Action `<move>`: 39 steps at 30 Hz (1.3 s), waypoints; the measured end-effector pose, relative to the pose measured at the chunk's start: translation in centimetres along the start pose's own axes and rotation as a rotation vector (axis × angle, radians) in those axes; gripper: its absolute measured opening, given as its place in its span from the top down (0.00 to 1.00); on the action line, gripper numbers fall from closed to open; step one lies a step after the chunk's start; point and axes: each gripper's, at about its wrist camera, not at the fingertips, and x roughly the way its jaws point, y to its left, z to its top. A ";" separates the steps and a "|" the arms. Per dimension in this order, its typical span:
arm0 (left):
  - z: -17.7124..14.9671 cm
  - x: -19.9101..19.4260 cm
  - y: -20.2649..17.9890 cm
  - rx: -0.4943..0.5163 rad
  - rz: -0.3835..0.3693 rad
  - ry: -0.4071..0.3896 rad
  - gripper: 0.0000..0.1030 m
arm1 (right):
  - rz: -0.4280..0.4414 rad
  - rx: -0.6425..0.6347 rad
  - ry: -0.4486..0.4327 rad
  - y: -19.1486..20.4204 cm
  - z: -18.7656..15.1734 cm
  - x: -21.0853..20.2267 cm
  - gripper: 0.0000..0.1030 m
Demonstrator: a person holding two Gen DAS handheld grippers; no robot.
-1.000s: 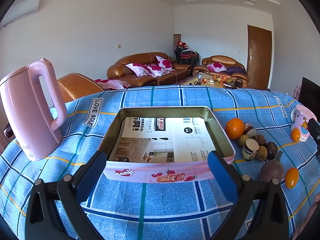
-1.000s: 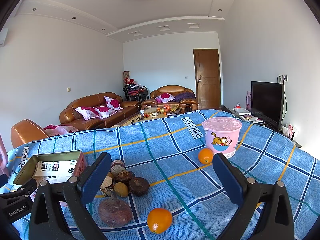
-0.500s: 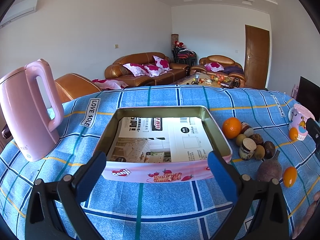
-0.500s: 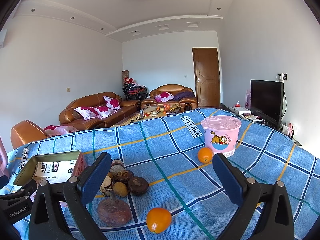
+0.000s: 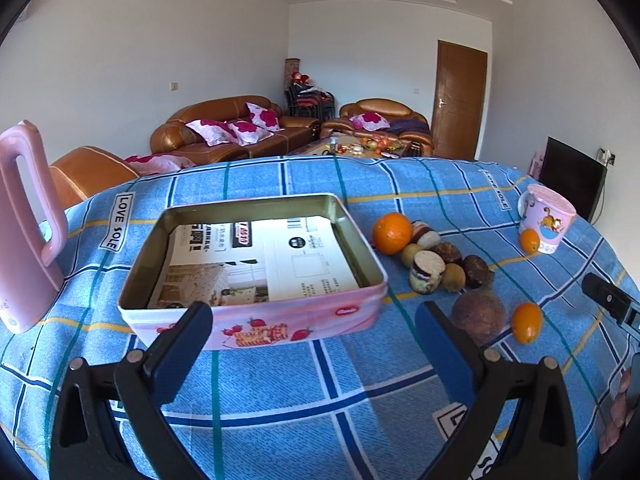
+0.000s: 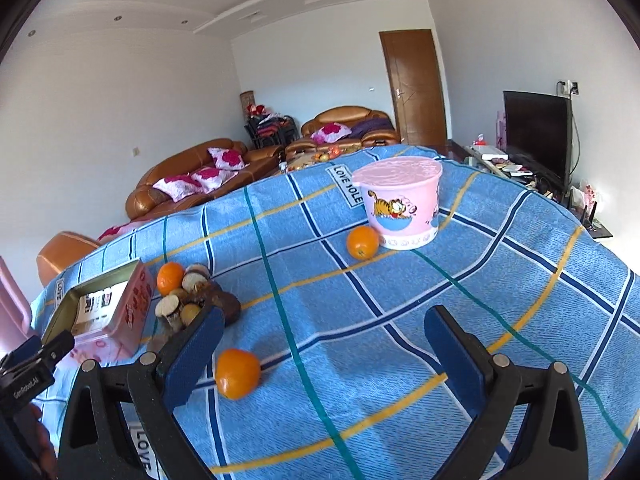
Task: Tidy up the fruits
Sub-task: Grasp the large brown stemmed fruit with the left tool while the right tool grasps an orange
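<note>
A pink tin box (image 5: 256,320) lined with printed paper sits on the blue checked cloth, just beyond my open, empty left gripper (image 5: 316,340). To its right lie an orange (image 5: 392,233), several small brown fruits (image 5: 440,268), a large dark round fruit (image 5: 478,316) and a small orange (image 5: 527,322). My right gripper (image 6: 320,344) is open and empty; the small orange (image 6: 237,373) lies by its left finger (image 6: 192,356). Another orange (image 6: 362,242) rests against a pink lidded tub (image 6: 400,204). The tin (image 6: 120,312) shows at far left.
A pink kettle (image 5: 24,232) stands left of the tin. The pink tub (image 5: 546,216) stands at the table's far right. Sofas, a door and a TV lie beyond the table. The other gripper shows at each view's edge.
The left gripper has turned right, so the tin and kettle slid left in view. The right gripper has tilted and moved forward toward the near orange. Nothing on the table has moved.
</note>
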 end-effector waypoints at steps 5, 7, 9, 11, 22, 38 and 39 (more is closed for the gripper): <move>-0.2 -0.3 -2.2 0.050 -0.046 0.028 0.00 | 0.082 -0.083 0.109 1.4 -0.5 1.0 0.21; -0.3 -0.6 -3.1 0.063 -0.055 0.042 0.00 | 0.115 -0.136 0.141 2.6 -0.7 1.5 0.28; -0.4 -0.6 -3.8 0.072 -0.061 0.062 0.00 | 0.102 -0.199 0.196 4.0 -1.0 2.5 0.29; -0.5 -0.6 -4.3 0.072 -0.078 0.084 0.00 | 0.124 -0.209 0.259 4.6 -1.3 3.8 0.33; -0.1 2.3 -10.3 0.206 -0.091 0.189 0.16 | 0.157 -0.139 0.300 2.3 -1.0 5.8 0.65; -0.5 6.7 -12.5 0.135 -0.143 0.315 0.49 | 0.204 0.094 0.298 -2.5 -0.5 6.1 0.65; -0.6 6.6 -12.4 0.131 -0.150 0.314 0.49 | 0.196 0.093 0.298 -2.5 -0.6 6.1 0.65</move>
